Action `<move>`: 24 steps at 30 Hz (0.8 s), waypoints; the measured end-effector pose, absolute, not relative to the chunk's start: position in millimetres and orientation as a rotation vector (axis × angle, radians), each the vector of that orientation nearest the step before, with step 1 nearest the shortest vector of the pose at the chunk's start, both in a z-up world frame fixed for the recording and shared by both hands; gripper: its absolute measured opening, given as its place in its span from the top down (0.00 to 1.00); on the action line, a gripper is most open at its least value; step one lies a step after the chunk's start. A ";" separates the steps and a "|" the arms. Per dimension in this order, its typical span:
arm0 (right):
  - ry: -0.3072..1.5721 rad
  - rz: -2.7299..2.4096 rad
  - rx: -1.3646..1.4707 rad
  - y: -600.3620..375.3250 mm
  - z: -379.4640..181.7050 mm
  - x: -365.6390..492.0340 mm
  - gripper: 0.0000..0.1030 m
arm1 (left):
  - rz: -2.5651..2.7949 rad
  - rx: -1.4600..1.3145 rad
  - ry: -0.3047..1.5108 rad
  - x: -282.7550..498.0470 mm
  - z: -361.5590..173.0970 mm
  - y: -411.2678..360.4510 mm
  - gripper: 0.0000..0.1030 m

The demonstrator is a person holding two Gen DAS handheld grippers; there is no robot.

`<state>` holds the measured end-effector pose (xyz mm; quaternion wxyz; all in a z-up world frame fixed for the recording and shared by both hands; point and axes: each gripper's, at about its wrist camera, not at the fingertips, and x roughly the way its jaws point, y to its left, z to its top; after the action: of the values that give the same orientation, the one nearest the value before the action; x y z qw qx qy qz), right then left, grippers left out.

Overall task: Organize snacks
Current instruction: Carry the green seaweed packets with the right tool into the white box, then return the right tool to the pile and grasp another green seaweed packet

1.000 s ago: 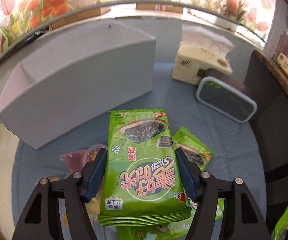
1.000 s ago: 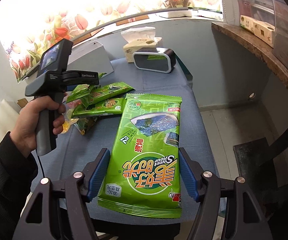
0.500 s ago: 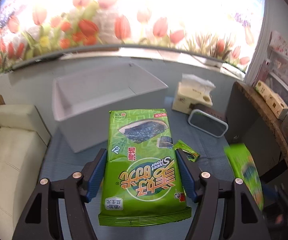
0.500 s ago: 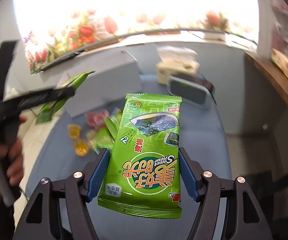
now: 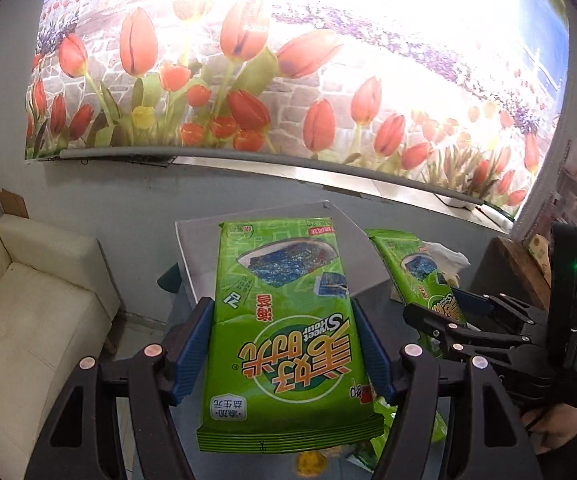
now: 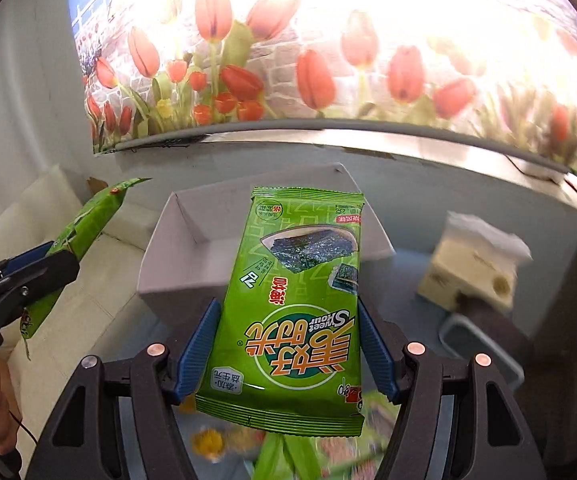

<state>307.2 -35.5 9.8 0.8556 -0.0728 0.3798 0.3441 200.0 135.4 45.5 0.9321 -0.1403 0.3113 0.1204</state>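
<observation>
Jaws of both grippers clamp seaweed packs (image 5: 284,332) (image 6: 292,320) between pads.

"Sweet Hour" upside down on the left-held seaweed packet (image 5: 284,332) and the right-held seaweed packet (image 6: 292,312)
</observation>
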 end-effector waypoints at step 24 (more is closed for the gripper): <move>0.787 0.673 -0.249 37.4 2.3 393.9 0.00 | 0.270 -0.288 0.693 294.2 14.4 199.0 0.00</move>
<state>393.9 37.4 2.3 0.8615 -0.1189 0.3751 0.3209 294.2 199.0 14.4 0.9215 -0.1401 0.3376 0.1315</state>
